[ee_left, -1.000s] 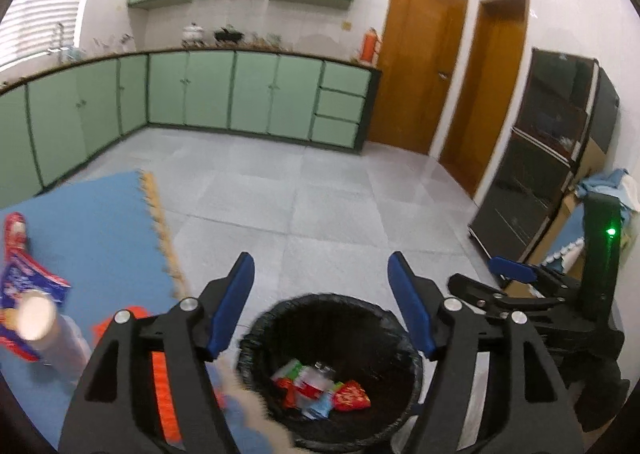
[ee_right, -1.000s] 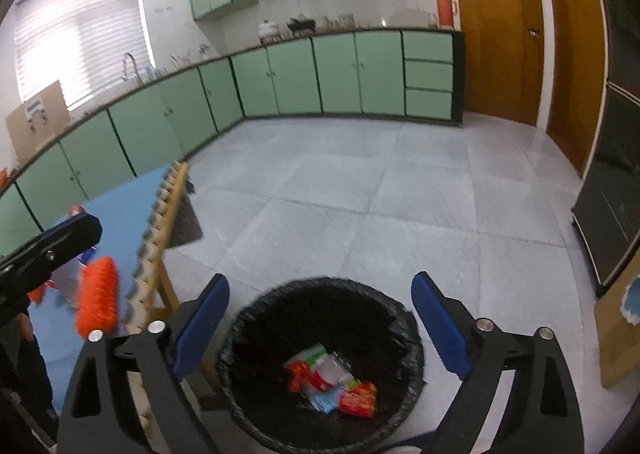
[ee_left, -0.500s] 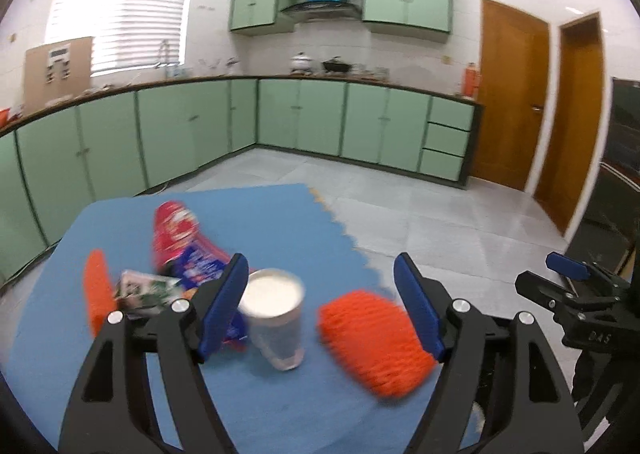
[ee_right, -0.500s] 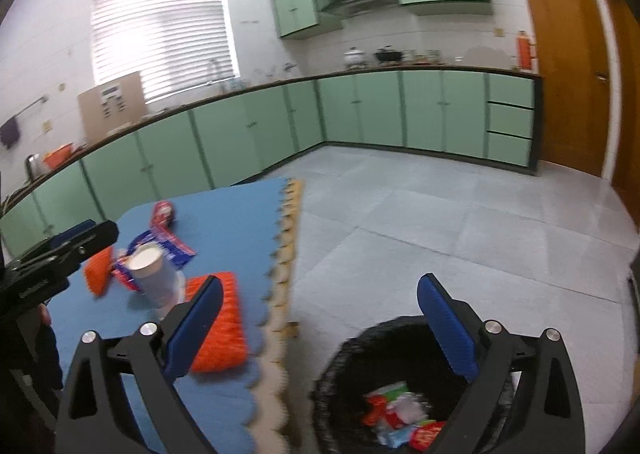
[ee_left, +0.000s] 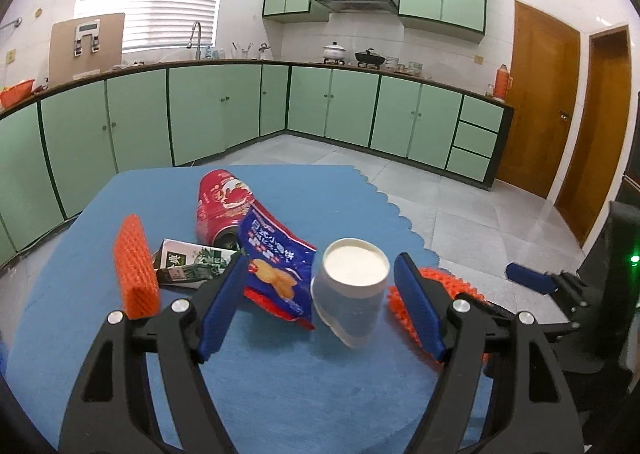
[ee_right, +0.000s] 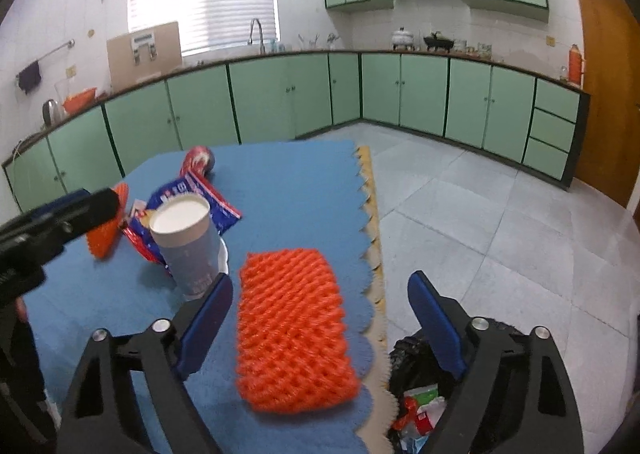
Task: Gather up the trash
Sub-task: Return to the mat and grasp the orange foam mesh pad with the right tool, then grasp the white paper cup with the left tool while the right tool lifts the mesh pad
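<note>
On the blue mat (ee_left: 300,374) stands a white paper cup (ee_left: 350,290), just ahead of my open left gripper (ee_left: 320,308) and in line with its gap. Left of the cup lie a blue chip bag (ee_left: 276,266), a red can (ee_left: 222,205), a small green carton (ee_left: 188,266) and an orange foam net (ee_left: 136,266). A second orange foam net (ee_right: 292,330) lies flat near the mat's scalloped edge. My right gripper (ee_right: 320,322) hovers over it, jaws closing, the net between them but untouched by the pads.
A black-lined bin (ee_right: 404,358) with wrappers inside stands on the floor at the table's right edge, below my right gripper. Grey tiled floor (ee_right: 480,213) stretches to green cabinets (ee_left: 352,109) along the walls. Wooden doors (ee_left: 540,101) are at the far right.
Both views swung left from the bin on the floor to the table with the trash. The left gripper drew closer to the cup. The right gripper's jaws narrowed slightly over the foam net.
</note>
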Motion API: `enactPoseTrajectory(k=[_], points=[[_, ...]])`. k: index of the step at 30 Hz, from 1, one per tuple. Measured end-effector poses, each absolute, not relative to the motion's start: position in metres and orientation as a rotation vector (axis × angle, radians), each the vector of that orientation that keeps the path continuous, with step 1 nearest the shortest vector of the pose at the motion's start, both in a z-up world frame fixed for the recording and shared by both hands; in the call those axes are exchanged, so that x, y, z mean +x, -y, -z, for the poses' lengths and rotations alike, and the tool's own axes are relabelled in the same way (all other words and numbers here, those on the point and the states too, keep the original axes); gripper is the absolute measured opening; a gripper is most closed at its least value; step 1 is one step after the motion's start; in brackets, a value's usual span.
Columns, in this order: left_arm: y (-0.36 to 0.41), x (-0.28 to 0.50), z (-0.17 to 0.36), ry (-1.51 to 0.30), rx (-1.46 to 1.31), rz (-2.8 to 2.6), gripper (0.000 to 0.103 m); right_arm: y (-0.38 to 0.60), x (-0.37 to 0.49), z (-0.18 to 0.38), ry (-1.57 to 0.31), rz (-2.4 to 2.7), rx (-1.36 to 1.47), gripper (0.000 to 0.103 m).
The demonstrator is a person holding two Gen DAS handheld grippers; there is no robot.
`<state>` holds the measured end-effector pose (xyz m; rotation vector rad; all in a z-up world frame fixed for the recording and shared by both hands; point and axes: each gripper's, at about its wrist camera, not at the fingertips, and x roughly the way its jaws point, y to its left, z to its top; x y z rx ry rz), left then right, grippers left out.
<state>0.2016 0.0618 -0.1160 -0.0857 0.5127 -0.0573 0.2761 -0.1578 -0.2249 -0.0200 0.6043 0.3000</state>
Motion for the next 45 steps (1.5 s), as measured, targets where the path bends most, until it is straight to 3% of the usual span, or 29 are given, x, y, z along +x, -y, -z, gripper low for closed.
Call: enactPoseTrajectory(k=[6, 8, 12, 14, 19, 40, 42, 45], points=[[-0.065, 0.206, 0.121, -0.527, -0.094, 0.056, 0.073, 0.154, 0.293, 0.235, -0.715, -0.309, -0.031, 0.064], [-0.066, 0.207, 0.123, -0.533, -0.095, 0.059, 0.073, 0.154, 0.295, 0.241, -0.753, -0.33, -0.025, 0.048], [-0.065, 0.208, 0.127, -0.544, -0.095, 0.058, 0.073, 0.151, 0.295, 0.24, -0.757, -0.342, -0.045, 0.033], [-0.064, 0.21, 0.128, -0.552, -0.095, 0.058, 0.073, 0.151, 0.294, 0.236, -0.75, -0.35, -0.047, 0.02], [-0.058, 0.216, 0.13, -0.568, -0.092, 0.073, 0.073, 0.156, 0.286, 0.222, -0.716, -0.367, -0.045, 0.015], [-0.026, 0.272, 0.153, -0.66, -0.058, 0.082, 0.072, 0.185, 0.286, 0.191, -0.643, -0.334, 0.013, 0.014], [-0.024, 0.274, 0.155, -0.669, -0.062, 0.085, 0.06, 0.186, 0.286, 0.191, -0.643, -0.334, 0.015, 0.014], [-0.023, 0.274, 0.159, -0.682, -0.068, 0.089, 0.052, 0.186, 0.286, 0.191, -0.643, -0.333, 0.02, 0.014]])
